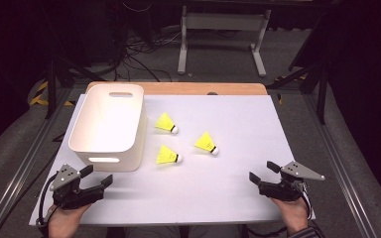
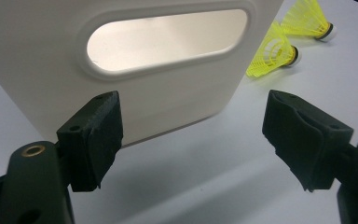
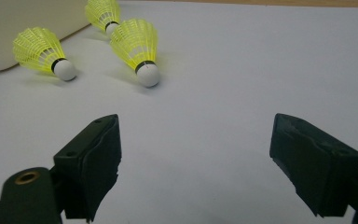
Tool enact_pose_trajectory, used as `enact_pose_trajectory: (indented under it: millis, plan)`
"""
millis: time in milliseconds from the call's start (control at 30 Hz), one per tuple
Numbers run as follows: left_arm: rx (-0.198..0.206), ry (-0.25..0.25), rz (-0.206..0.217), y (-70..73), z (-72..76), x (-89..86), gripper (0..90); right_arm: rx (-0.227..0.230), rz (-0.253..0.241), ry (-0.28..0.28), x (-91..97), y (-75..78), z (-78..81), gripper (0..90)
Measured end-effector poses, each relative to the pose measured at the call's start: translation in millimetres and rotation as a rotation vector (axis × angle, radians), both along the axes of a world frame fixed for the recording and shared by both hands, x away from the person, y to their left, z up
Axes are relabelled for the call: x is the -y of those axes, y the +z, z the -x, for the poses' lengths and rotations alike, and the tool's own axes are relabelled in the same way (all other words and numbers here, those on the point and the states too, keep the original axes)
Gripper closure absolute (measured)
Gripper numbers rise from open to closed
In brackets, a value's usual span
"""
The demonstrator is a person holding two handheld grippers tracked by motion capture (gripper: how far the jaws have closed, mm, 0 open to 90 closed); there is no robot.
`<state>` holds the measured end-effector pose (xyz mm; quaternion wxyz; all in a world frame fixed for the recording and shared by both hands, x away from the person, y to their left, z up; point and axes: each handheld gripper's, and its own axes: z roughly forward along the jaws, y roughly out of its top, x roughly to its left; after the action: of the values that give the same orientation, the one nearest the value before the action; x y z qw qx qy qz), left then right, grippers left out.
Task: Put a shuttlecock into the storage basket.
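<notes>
- Three yellow shuttlecocks are seen lying on their sides on the white table (image 1: 228,188), just right of the white bin (image 1: 110,124)
- The far shuttlecock (image 1: 166,123) is placed nearest the bin's right wall; the near shuttlecock (image 1: 168,155) lies just in front of it, close to the bin's front corner; the right shuttlecock (image 1: 206,143) is set a little apart from both, toward the table's middle
- All three cork tips are pointed to the right in the high view
- The left gripper (image 1: 95,177) is held low at the table's near left corner, just in front of the bin; its jaws are spread wide and nothing is held between them
- In the left gripper view, the bin's front wall with its handle slot (image 2: 168,39) is faced, and two shuttlecocks are seen past its right edge
- The right gripper (image 1: 263,172) is held at the table's near right edge, well apart from the shuttlecocks; its jaws are likewise released and empty
- In the right gripper view, bare table is seen between the jaws, with the shuttlecocks lying beyond, to the upper left
</notes>
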<state>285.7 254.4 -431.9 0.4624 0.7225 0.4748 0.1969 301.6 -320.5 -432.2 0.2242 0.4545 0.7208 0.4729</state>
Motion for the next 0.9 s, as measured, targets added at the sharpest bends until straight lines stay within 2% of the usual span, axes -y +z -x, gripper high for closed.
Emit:
enact_pose_trajectory:
  millis: [367, 667, 767, 900]
  plan:
    - [0.007, 0.000, 0.009, 0.9, 2.0, 1.0, 21.4, 0.001, -0.006, 0.010, -0.4, 0.2, -0.3, 16.9]
    - [-0.008, -0.013, 0.019, 1.6, 1.9, 3.2, 22.7, 0.001, -0.003, 0.013, -0.4, 0.1, -0.6, 16.9]
    - [0.000, -0.015, 0.022, 1.7, 2.7, 5.2, 22.7, 0.002, 0.000, 0.012, -0.7, 0.2, -0.3, 16.9]
    - [-0.001, -0.030, 0.009, 2.3, 3.2, 9.5, 22.9, 0.000, -0.001, 0.013, -0.7, 0.4, -0.1, 16.9]
